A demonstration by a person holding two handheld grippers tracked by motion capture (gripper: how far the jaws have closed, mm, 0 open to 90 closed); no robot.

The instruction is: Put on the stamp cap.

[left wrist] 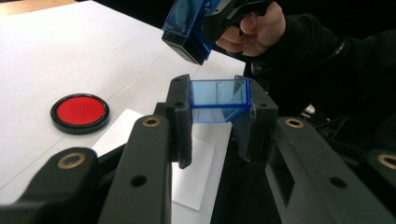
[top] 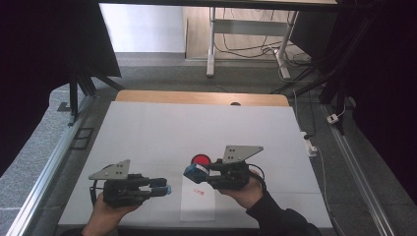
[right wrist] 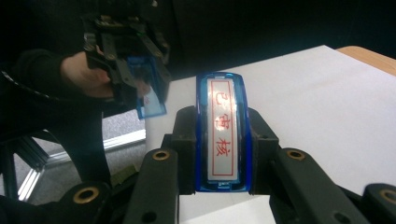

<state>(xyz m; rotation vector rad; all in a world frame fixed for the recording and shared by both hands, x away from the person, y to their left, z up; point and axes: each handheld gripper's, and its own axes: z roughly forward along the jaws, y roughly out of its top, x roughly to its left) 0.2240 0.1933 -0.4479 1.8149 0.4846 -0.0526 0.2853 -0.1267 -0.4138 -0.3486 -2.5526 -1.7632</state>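
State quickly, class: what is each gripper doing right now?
Left gripper: shut on a clear blue plastic stamp cap.
Right gripper: shut on a blue plastic stamp with a red-lettered label.

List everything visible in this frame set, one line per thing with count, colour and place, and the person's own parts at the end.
stamp body: one, blue with a white label in red characters, clamped in the right gripper above the table
stamp cap: one, clear blue, open-topped, clamped in the left gripper
ink pad: one, red in a black rim, on the table just beyond the right gripper
paper sheet: one, white with a red stamp mark, on the table's near edge between the hands
table: one, white top, wooden far edge
left gripper: one, black, shut on the cap
right gripper: one, black, shut on the stamp
hands: two, dark sleeves
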